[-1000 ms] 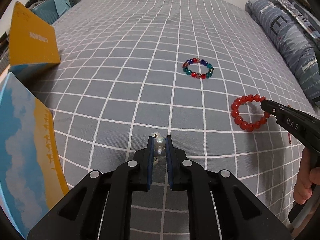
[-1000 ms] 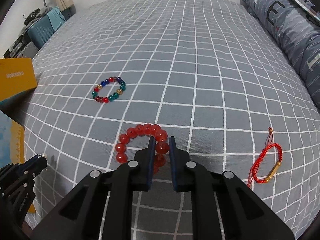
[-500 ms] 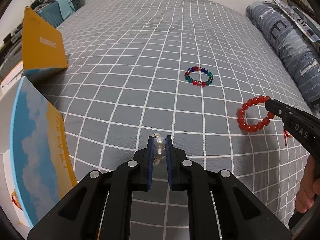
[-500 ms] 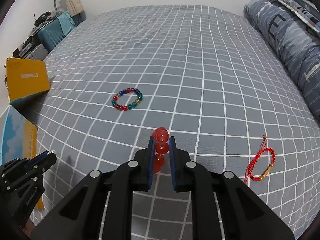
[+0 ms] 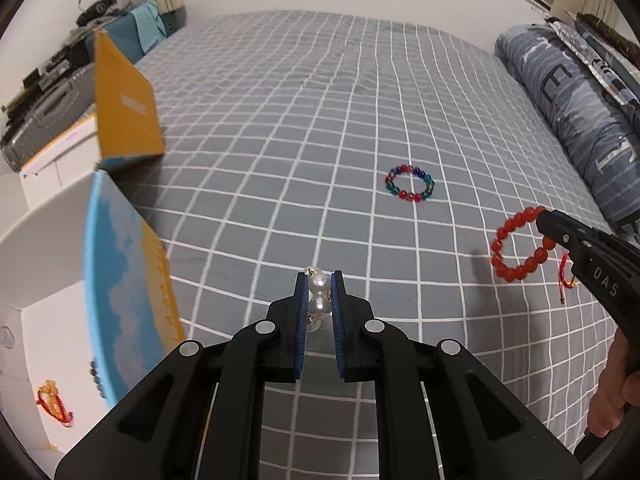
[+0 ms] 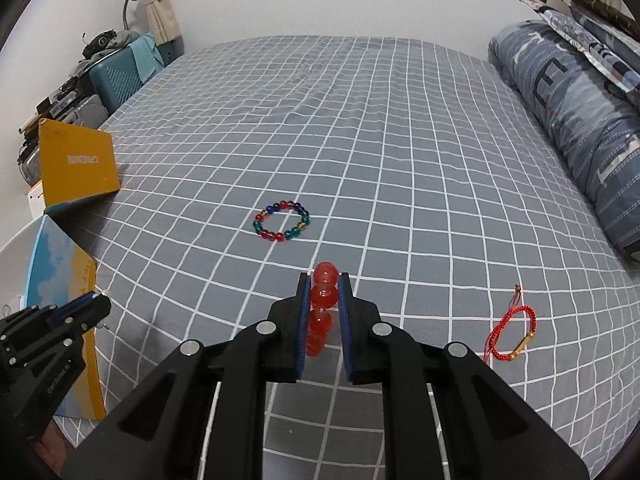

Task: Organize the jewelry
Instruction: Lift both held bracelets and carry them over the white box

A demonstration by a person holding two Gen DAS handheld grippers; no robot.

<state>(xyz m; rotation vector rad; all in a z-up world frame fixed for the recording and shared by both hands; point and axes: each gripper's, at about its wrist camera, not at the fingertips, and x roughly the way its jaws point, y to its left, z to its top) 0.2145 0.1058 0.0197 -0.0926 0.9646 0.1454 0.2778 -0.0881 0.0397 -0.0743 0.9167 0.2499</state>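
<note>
The pearl bead piece is sitting clamped between the narrow pads of the left gripper, with more beads hanging below the pads. The red bead bracelet is hanging pinched in the right gripper, its loop dangling clear of the checked bedsheet. The open white box, its lid standing up, is lying at about 8 o'clock from the left gripper in the left wrist view, with a red cord item lying on its floor. The left hand is judged the nearer to it. Both grippers are pointing steeply down toward the bed. The multicoloured bead bracelet is lying flat at 11 o'clock from the right gripper; the red cord bracelet is lying at 3 o'clock, well apart. The coming move is probably a carry leftward to the box.
</note>
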